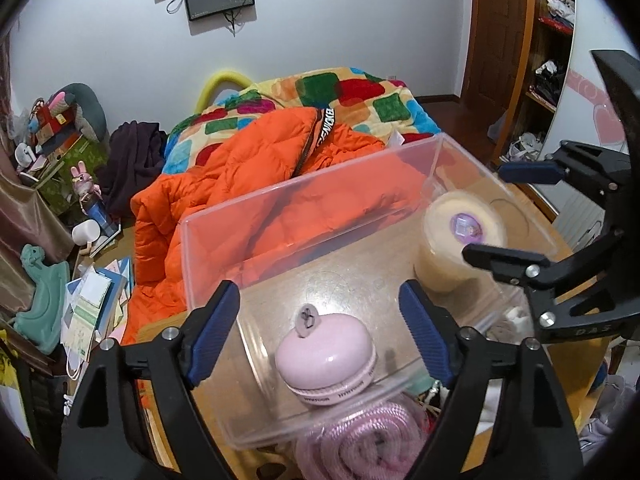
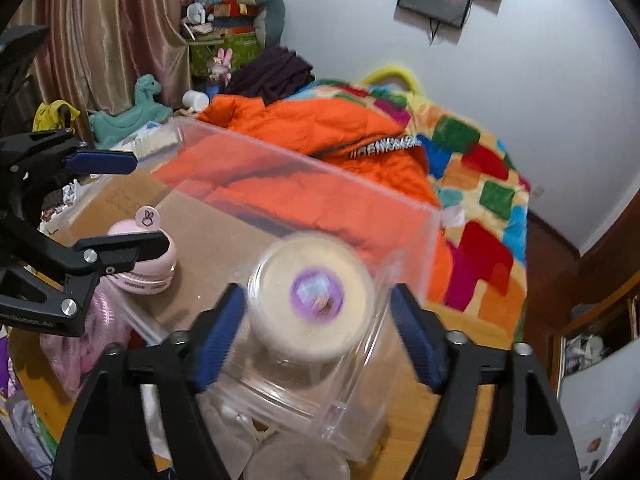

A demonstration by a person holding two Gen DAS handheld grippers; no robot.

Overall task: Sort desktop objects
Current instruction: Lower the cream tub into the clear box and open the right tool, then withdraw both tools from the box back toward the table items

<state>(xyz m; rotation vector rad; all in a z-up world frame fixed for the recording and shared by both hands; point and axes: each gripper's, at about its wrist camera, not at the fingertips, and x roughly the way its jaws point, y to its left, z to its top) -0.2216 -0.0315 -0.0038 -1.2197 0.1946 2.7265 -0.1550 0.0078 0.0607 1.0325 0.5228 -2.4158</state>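
Inside the clear plastic bin on the bench, a pink round case sits at one end and a cream lidded tub at the other. Both tools tilt steeply downward side by side. The left gripper straddles the case and the right gripper the tub, jaws spread wide, pads clear of both.

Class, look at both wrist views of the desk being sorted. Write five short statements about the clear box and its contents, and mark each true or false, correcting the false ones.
1. The round pink macaron-shaped case sits inside the clear plastic box. True.
2. The cream round jar with a purple label lies outside the box. False: it is inside.
3. The left gripper clamps the case. False: its pads stand clear.
4. The right gripper is open. True.
5. The box is lidded. False: it is open-topped.
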